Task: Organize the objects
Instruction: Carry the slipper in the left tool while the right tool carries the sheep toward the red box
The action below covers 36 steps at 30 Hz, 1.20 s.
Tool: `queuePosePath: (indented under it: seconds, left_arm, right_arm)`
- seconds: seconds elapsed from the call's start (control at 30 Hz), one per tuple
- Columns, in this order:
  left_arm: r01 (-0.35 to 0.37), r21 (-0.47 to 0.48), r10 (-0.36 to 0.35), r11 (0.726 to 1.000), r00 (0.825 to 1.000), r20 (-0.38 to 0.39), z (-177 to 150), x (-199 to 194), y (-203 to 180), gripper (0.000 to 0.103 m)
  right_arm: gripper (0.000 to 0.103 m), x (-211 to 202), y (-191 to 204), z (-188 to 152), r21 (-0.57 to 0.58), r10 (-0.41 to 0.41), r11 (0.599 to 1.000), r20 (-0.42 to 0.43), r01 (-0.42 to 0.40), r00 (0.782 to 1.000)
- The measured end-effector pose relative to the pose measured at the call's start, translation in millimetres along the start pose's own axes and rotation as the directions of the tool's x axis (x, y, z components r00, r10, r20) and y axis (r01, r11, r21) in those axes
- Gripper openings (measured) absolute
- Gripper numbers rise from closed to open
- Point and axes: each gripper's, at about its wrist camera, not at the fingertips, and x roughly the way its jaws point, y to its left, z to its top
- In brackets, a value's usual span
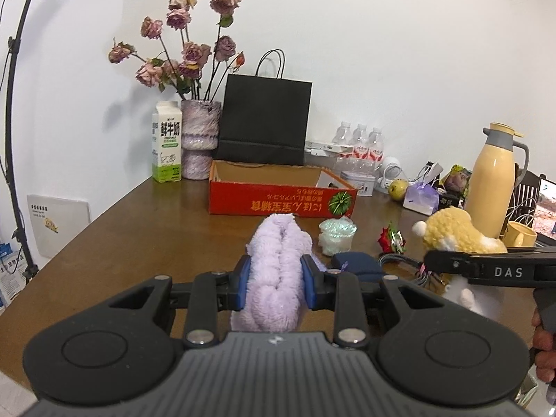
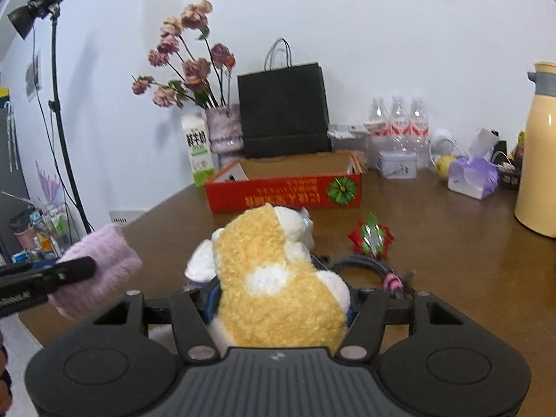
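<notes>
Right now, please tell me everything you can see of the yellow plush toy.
The yellow plush toy is a curly, fleecy stuffed animal, yellow with white patches and white limbs. The right gripper is shut on its body, so it sits between the blue pads, lifted above the brown table. Its face is turned away, toward the red box.

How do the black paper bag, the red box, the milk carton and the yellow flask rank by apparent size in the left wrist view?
1. Red box and black paper bag: similar, unranked.
2. Yellow flask, though it stands nearer.
3. Milk carton.
</notes>
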Motion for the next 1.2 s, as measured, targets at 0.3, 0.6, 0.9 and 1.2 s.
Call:
queuePosePath:
  seconds: [0.3,0.6,0.9,1.2]
  left_arm:
    - [0.019,-0.007,-0.019,1.0,0.999,0.033,23,27,-6,0.03]
    - [0.014,-0.024,-0.013,1.0,0.998,0.056,47,60,-5,0.03]
    - [0.002,-0.042,0.001,0.999,0.997,0.073,70,93,1,0.03]
    - [-0.004,-0.056,0.009,0.998,0.997,0.082,97,135,9,0.03]
  right_arm:
    - [0.059,21,6,24,0.007,0.031,0.999,0.054,-0.032,0.998]
    - [0.059,54,9,49,0.018,0.057,0.998,0.082,-0.058,0.995]
    - [0.059,90,9,75,0.038,0.073,0.996,0.093,-0.077,0.993]
    - [0.059,129,9,103,0.054,0.075,0.995,0.115,-0.082,0.991]
